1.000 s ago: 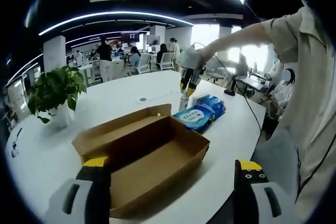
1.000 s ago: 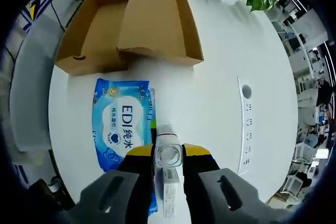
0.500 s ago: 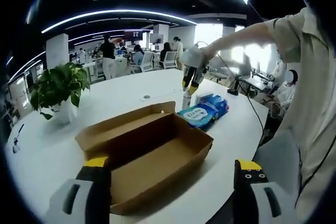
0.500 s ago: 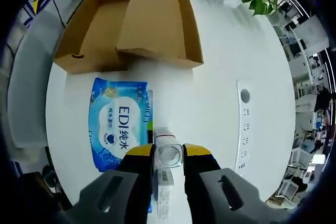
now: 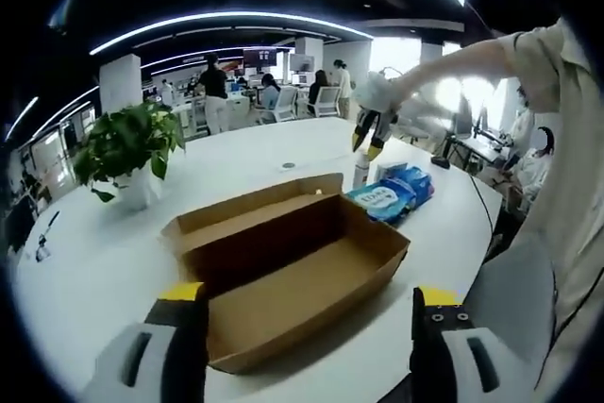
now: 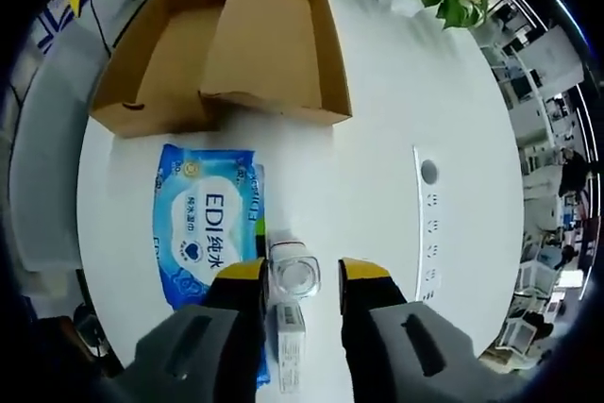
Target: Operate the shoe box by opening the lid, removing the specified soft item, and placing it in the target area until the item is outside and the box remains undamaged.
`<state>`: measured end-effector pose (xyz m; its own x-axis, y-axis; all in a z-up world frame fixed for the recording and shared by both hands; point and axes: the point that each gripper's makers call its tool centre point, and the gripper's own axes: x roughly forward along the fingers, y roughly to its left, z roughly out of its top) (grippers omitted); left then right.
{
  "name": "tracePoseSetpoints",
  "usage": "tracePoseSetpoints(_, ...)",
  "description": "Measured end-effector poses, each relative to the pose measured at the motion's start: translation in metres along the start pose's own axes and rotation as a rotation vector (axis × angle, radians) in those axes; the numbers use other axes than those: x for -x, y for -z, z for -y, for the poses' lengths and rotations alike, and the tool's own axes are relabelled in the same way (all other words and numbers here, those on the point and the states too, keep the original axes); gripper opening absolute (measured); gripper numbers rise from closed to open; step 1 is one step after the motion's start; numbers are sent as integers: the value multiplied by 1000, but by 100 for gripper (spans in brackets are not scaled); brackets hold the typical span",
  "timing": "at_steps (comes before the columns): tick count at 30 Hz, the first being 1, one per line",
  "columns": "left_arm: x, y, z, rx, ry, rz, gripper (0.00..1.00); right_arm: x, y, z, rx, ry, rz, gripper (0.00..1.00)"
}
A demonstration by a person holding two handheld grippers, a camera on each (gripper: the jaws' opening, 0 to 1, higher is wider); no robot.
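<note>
The right hand-held gripper has just let go: half a second ago its jaws pinched the small clear bottle, and now they stand spread with a gap on each side of it, so the bottle stands on the white counter on its own. From the left gripper view the same hand-held gripper hangs above the bottle at about 1 o'clock, past the far end of the box. The wipes pack, the soft item, lies flat on the counter touching or just beside the bottle at its 9 o'clock, and just clear of the box at 12 o'clock in the right gripper view. The box is open, its lid folded back, and its inside looks bare and undented, though the near corner is hidden behind the left jaws. So the task looks all but done: pack out, box whole. A small flat carton lies under the right jaws; its label is too blurred to read. The left hand-held gripper holds nothing, jaws wide apart, at the box's near end. A potted plant stands at 10 o'clock.
</note>
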<state>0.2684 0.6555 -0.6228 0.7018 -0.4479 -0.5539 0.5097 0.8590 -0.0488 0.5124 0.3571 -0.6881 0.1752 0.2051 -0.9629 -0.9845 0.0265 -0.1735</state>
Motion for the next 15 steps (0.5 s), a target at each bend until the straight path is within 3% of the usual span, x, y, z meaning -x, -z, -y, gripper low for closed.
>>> tracePoseSetpoints(3, 2, 3, -16, -10, -70, -10, 82, 4, -4, 1, -19, 13, 21, 29)
tracePoseSetpoints(15, 6, 10, -57, 48, -198, -26, 56, 16, -37, 3, -165, 65, 146, 32)
